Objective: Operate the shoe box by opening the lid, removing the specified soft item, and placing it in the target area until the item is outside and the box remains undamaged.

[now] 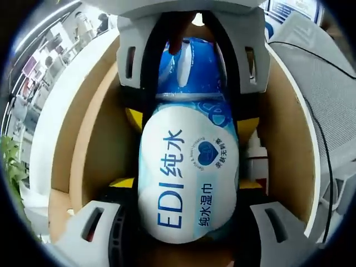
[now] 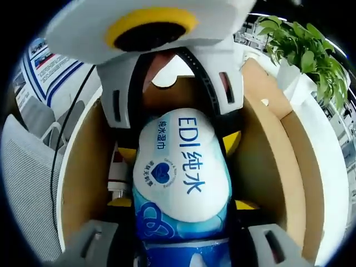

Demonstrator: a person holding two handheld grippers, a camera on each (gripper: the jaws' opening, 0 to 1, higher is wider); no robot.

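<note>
- Left gripper view: the wet wipes pack (image 1: 188,167) lies lengthwise between the left gripper (image 1: 186,222)'s two pale jaws, which rise at the bottom on either side of its white end and are closed in against it. Beyond the pack's far, blue end the right gripper (image 1: 189,61) faces in, its jaws pressed to that end. Under and around both sits the open shoe box (image 1: 83,150), brown walls to each side of the fingers.
- Right gripper view: the same pack (image 2: 181,178) runs up from between the right gripper's (image 2: 183,245) own jaws, which hold the blue end. The left gripper (image 2: 175,94) clamps the white end opposite. Box walls (image 2: 267,156) flank the fingers; a small bottle (image 2: 118,183) lies on the box floor left of the jaws.
- Step, as I judge it: lid is already open and the soft pack is gripped at both ends, still within the box walls.
- Next move calls for lifting both ends together, level, clearing the walls without scraping them, then carrying it to the target area.
</note>
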